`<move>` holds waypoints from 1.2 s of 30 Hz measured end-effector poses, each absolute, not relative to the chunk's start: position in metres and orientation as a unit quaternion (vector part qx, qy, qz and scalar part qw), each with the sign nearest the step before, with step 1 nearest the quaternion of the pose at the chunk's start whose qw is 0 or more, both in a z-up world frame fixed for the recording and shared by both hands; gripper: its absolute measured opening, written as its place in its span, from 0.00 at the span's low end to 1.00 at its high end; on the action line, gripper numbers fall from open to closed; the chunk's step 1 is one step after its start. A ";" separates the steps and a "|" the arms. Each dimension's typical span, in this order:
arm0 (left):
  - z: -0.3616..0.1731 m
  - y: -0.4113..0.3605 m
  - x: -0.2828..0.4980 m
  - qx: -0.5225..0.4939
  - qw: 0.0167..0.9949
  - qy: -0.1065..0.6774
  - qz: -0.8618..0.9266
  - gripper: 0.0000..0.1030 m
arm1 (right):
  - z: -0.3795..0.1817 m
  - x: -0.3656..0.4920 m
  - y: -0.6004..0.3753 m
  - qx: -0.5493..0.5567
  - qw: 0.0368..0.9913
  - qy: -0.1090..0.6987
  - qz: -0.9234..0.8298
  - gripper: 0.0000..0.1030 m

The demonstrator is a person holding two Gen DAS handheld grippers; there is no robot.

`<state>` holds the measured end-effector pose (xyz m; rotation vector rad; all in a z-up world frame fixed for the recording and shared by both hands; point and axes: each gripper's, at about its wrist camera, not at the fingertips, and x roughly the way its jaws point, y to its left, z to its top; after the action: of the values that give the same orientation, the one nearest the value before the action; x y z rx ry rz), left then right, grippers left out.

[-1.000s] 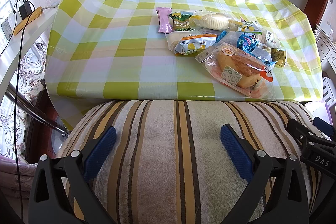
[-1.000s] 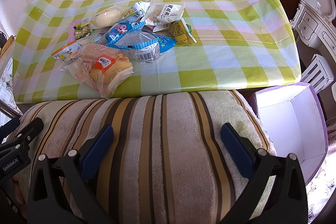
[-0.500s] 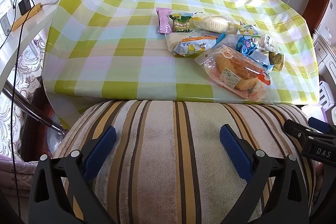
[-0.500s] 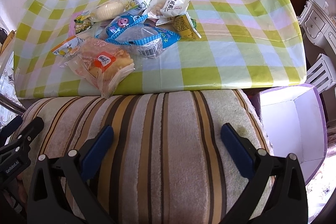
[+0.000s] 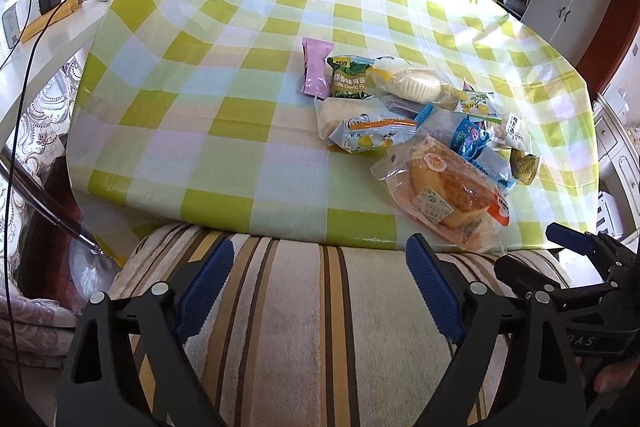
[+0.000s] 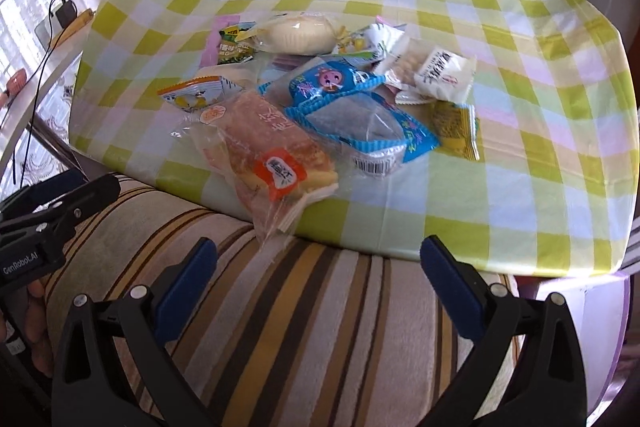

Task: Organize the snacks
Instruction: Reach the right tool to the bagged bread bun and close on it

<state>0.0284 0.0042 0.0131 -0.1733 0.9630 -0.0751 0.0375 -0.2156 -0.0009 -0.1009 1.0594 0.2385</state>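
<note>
The left gripper (image 5: pixel 316 291) and the right gripper (image 6: pixel 320 279) both hang with their blue fingers wide apart and hold nothing, low in each frame over a striped cushion (image 5: pixel 320 327). The snacks (image 6: pixel 320 87) lie in a loose pile on the checked tablecloth (image 5: pixel 200 107), in the middle right of the left view. The bread packet (image 6: pixel 272 155) is lowest in the pile, its end over the table's near edge.
</note>
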 end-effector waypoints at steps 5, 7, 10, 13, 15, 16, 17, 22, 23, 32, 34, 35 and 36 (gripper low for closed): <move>0.015 0.008 0.043 -0.097 0.884 0.457 -0.033 0.81 | 0.001 0.056 -0.198 -0.080 0.853 0.490 0.159 0.99; 0.014 0.010 0.047 -0.104 0.883 0.457 -0.031 0.81 | 0.001 0.065 -0.196 -0.078 0.852 0.489 0.171 0.99; 0.012 0.014 0.052 -0.113 0.881 0.458 -0.028 0.81 | -0.001 0.077 -0.192 -0.075 0.847 0.492 0.189 0.97; 0.010 0.018 0.054 -0.125 0.879 0.460 -0.027 0.81 | -0.005 0.085 -0.189 -0.070 0.840 0.498 0.202 0.95; 0.009 0.020 0.055 -0.132 0.878 0.460 -0.026 0.81 | -0.006 0.086 -0.184 -0.074 0.837 0.500 0.211 0.93; 0.008 0.021 0.056 -0.135 0.877 0.460 -0.025 0.81 | -0.007 0.085 -0.182 -0.079 0.834 0.501 0.216 0.92; 0.008 0.022 0.057 -0.139 0.877 0.459 -0.024 0.81 | -0.008 0.084 -0.179 -0.084 0.833 0.501 0.220 0.90; 0.010 0.027 0.065 -0.153 0.879 0.451 -0.021 0.81 | -0.005 0.083 -0.183 -0.066 0.836 0.499 0.220 0.75; 0.010 0.027 0.067 -0.154 0.879 0.450 -0.021 0.81 | -0.004 0.083 -0.184 -0.058 0.836 0.497 0.224 0.70; 0.008 0.029 0.074 -0.164 0.878 0.450 -0.018 0.81 | -0.004 0.078 -0.168 -0.100 0.835 0.489 0.231 0.67; 0.009 0.030 0.074 -0.168 0.879 0.445 -0.018 0.81 | -0.007 0.085 -0.170 -0.085 0.830 0.499 0.235 0.67; 0.010 0.031 0.074 -0.170 0.880 0.444 -0.018 0.81 | -0.009 0.088 -0.169 -0.084 0.827 0.502 0.238 0.67; 0.010 0.031 0.075 -0.173 0.879 0.443 -0.019 0.81 | -0.010 0.090 -0.167 -0.089 0.824 0.505 0.240 0.66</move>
<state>0.0753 0.0310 0.0097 -0.3596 0.9241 -0.0392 0.0897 -0.1666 -0.0105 -0.1889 1.0735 0.5105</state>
